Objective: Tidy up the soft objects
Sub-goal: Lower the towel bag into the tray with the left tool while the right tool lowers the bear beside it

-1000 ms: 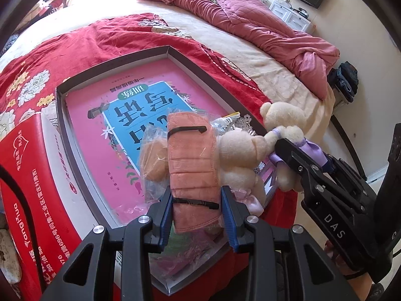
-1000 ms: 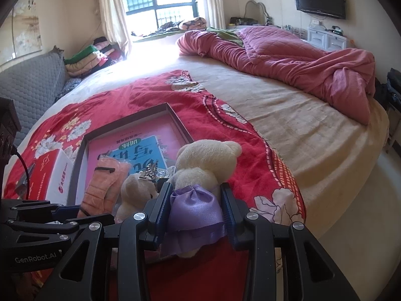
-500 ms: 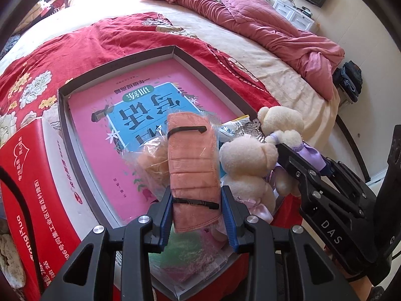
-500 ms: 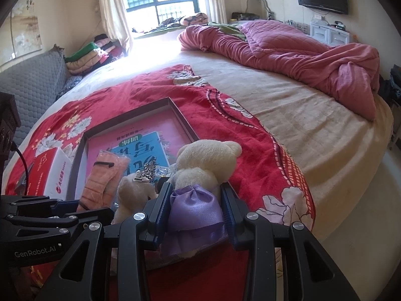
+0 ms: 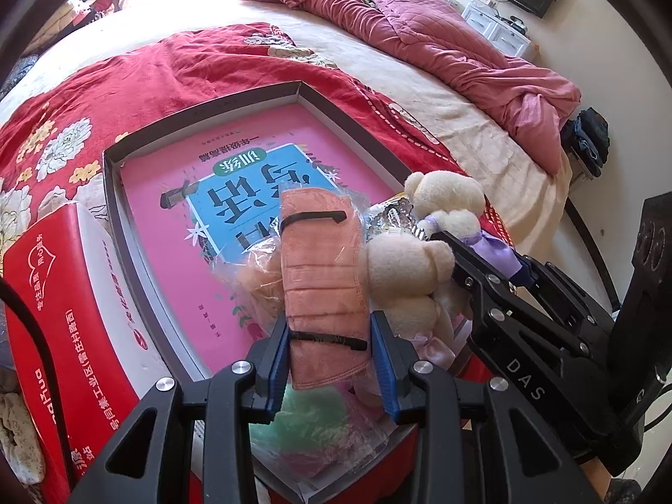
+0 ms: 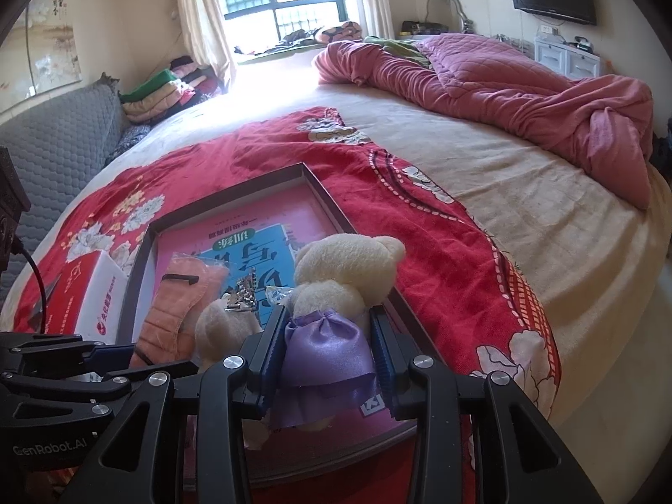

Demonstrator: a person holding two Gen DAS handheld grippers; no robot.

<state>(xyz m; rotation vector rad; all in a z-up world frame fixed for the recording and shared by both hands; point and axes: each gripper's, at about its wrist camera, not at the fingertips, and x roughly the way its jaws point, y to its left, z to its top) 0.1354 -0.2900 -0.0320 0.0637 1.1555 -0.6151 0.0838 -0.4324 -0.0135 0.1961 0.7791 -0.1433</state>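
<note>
Soft objects sit gathered at the near right corner of a shallow dark-rimmed tray [image 5: 110, 193] on the bed's red floral blanket [image 6: 441, 269]. The left gripper [image 5: 329, 350] pinches a salmon-pink face mask in clear wrap [image 5: 321, 277] between its blue pads, holding it above the pink book [image 5: 176, 218] that lines the tray. The right gripper [image 6: 329, 350] is clamped on a cream teddy bear in a purple satin dress [image 6: 336, 290], over the tray's right edge. A second cream bear [image 5: 405, 271] lies touching both, between mask and dressed bear. A red-and-white box [image 5: 63, 306] stands just beside the tray's left edge.
</note>
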